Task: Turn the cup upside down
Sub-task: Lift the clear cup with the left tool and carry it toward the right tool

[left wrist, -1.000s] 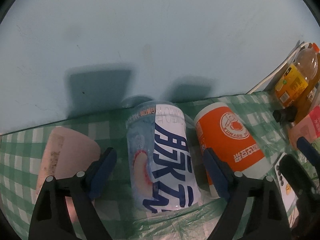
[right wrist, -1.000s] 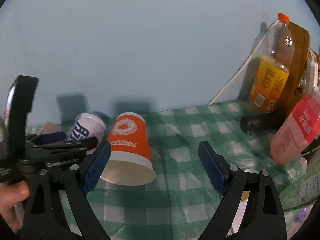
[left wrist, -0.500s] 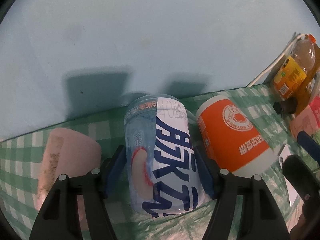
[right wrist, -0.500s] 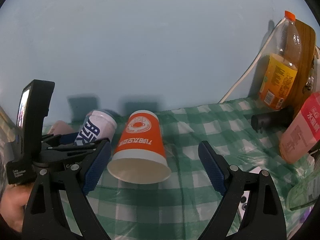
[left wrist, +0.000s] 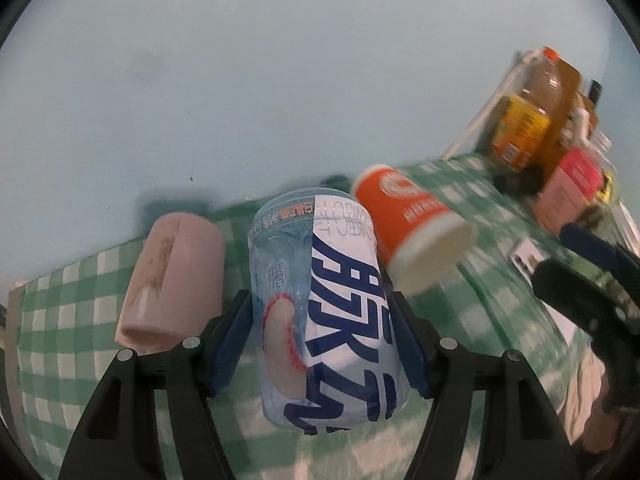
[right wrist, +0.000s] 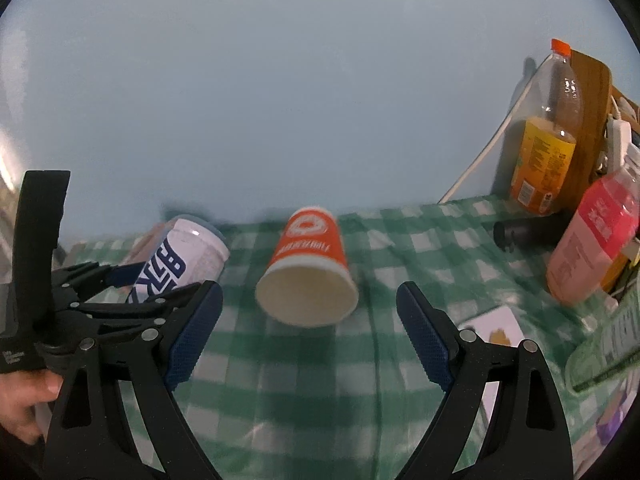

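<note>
My left gripper (left wrist: 322, 344) is shut on a clear plastic cup with a white and blue label (left wrist: 320, 292), its fingers pressing both sides, the cup tilted with its closed end away from me. It also shows in the right wrist view (right wrist: 180, 258), held above the cloth. An orange paper cup (right wrist: 310, 268) lies on its side with its open mouth toward me; in the left wrist view it (left wrist: 408, 220) is just right of the held cup. My right gripper (right wrist: 310, 336) is open and empty, in front of the orange cup.
A pink cup (left wrist: 176, 276) lies on its side at the left on the green checked tablecloth (right wrist: 320, 380). At the right stand an orange-drink bottle (right wrist: 548, 140), a pink bottle (right wrist: 592, 244), a wooden board (right wrist: 596, 112) and a black cylinder (right wrist: 528, 232). A pale wall is behind.
My left gripper closed on the labelled cup and lifted it, tilting it. The right gripper drew back and now faces the orange cup's open mouth squarely.
</note>
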Tool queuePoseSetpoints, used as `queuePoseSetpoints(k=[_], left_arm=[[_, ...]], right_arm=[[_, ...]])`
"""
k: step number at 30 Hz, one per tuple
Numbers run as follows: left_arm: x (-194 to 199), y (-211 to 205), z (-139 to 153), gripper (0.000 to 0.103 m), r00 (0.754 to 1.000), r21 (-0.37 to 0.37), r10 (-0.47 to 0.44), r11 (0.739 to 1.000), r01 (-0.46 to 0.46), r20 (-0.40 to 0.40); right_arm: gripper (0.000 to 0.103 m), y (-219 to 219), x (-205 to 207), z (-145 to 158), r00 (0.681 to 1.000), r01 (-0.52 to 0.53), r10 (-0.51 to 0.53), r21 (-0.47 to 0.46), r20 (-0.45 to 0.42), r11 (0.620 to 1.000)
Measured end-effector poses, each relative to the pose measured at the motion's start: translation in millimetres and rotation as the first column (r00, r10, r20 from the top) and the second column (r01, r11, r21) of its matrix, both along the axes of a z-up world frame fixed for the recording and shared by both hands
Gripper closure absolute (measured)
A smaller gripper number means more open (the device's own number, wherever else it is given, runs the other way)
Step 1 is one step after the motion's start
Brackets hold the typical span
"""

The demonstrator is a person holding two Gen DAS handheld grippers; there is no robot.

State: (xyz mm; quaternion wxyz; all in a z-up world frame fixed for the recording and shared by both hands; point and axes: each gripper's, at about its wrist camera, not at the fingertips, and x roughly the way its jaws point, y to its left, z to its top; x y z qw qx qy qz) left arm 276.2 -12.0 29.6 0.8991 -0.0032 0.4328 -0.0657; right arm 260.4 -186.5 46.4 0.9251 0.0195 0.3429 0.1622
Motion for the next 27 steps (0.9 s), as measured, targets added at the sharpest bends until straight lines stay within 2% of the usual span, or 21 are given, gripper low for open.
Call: queuePoseSetpoints(k=[4,8,12,21,27], left_arm=[[-26,5,-2,0.034,1.0,-0.01,-0.023,1.0,0.023,0.017],[-49,7,-13,0.034,0.997,-0.047,-0.076,0.996,0.076,-0.001],[-69,9,-23,0.034,0.996,-0.095,-0.092,0.991,0.089,-0.019],[-74,0,-43,0.033,0.994,-0.1,-0.097,0.991,0.092,-0.053],[-77,-1,-43,0.032,0.994,-0.09,-0.094,0.992,0.089,-0.051]], right_arm=[[0.015,4,-25,-7,1.0,-0.024,0.024,0.006,-0.005,1.0],[0.015,9,-47,-16,0.998,-0.062,0.062,0.018,-0.016,0.998],[0.015,11,-61,-25,0.997,-0.078,0.079,0.014,-0.021,0.997],[0.015,12,-62,-39,0.995,-0.081,0.082,0.017,-0.055,0.997],[0.015,10,-58,-43,0.994,-0.077,0.079,0.025,-0.071,0.997]])
